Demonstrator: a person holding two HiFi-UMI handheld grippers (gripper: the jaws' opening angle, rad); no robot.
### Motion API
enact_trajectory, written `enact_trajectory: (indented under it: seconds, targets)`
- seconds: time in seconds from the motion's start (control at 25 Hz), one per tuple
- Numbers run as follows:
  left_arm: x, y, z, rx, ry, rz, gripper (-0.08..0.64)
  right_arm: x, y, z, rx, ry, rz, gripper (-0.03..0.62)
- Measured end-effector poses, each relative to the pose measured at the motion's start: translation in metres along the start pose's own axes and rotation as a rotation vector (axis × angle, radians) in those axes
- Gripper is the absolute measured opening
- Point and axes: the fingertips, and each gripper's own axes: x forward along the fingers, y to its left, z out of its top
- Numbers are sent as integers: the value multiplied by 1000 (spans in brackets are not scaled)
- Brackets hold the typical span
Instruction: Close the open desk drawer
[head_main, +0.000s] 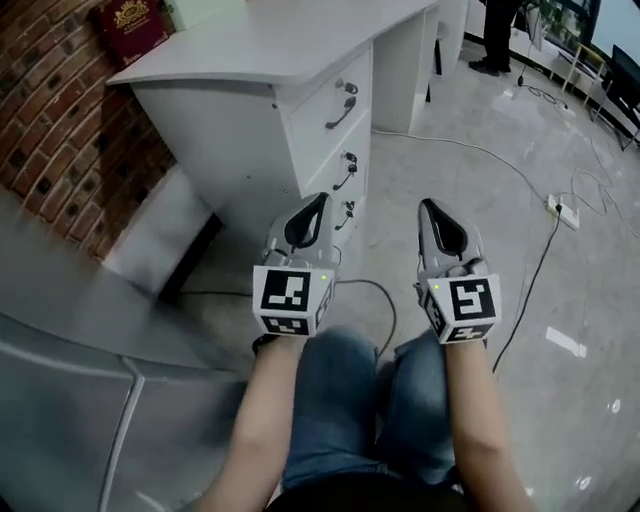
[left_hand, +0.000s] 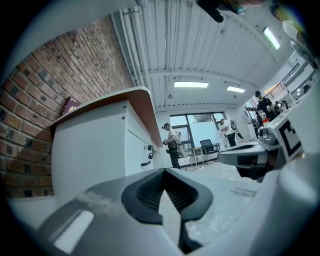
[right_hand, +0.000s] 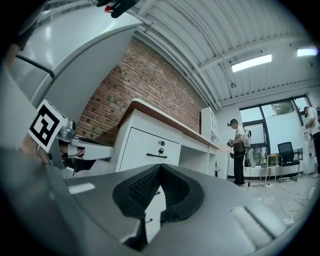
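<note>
With your left tool (head_main: 318, 199) and right tool (head_main: 428, 204) both shut and empty, well short of the white black-handled drawer stack (head_main: 322, 128) ahead, push squarely on whichever front stands proud.

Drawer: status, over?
Left gripper and right gripper shut, empty, short of the desk. Drawers: none plainly open. Cable on floor ahead.

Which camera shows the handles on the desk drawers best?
The head view: all three handles show, one under another. The right gripper view shows the top handle plainly, the lower ones mostly hidden. The left gripper view sees them sideways and tiny.
</note>
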Motion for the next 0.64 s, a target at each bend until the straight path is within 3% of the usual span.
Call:
enact_trajectory:
  seconds: [0.64]
  targets:
    - [-9, 3, 12, -3, -62, 30, 0, -6, 3, 5, -1, -42, -29, -3]
